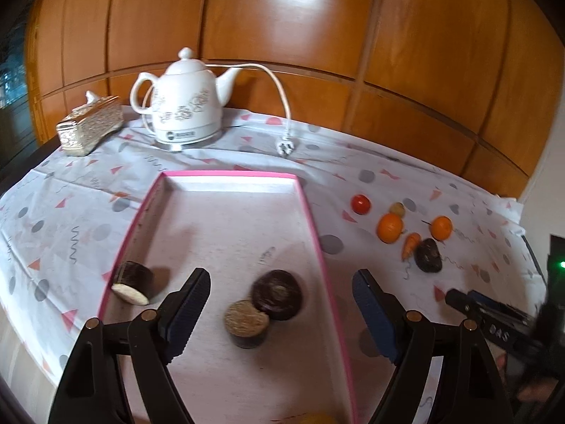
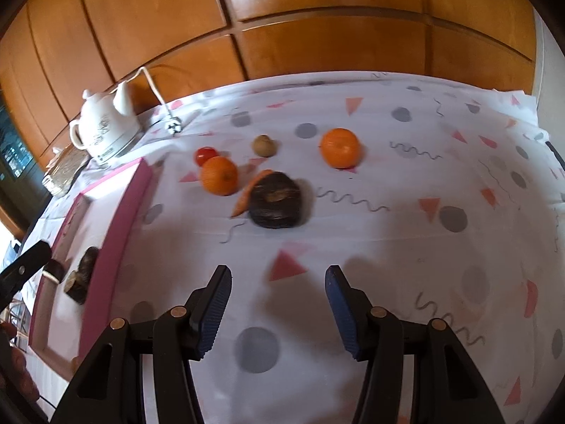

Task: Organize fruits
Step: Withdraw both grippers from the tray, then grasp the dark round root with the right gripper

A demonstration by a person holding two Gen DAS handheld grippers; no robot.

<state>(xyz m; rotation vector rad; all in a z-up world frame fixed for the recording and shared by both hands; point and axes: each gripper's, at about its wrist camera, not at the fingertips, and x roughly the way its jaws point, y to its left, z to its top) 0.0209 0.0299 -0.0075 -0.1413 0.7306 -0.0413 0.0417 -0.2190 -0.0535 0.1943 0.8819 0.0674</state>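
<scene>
Both tools stand spread with nothing between their pads: the left tool (image 1: 279, 309) hangs over the pink-rimmed tray (image 1: 310, 219), the right tool (image 2: 279, 304) over bare cloth. Three dark round pieces lie in the tray: one on its side by the left rim (image 1: 133, 282), and two touching each other near the middle (image 1: 263, 305). On the cloth right of the tray, near one another, sit a small tomato (image 2: 204, 154), a near orange (image 2: 219, 175), a carrot (image 2: 252, 190) leaning against a dark lump (image 2: 276, 199), a small brownish fruit (image 2: 264, 145) and a far orange (image 2: 340, 147) a little apart.

A white cloth (image 2: 406, 247) with grey dots and pink triangles covers the surface. At its far edge stand a white kettle (image 1: 182, 100) with its loose plug (image 1: 286, 147) and a glittery tissue box (image 1: 90, 125), before orange wood panelling (image 1: 282, 14).

What the dark pieces and lump are cannot be told. Something yellow at the tray's near end is cut off by the left view's bottom edge. Only the right view shows the cloth beyond the far orange; only the left shows the tray floor whole.
</scene>
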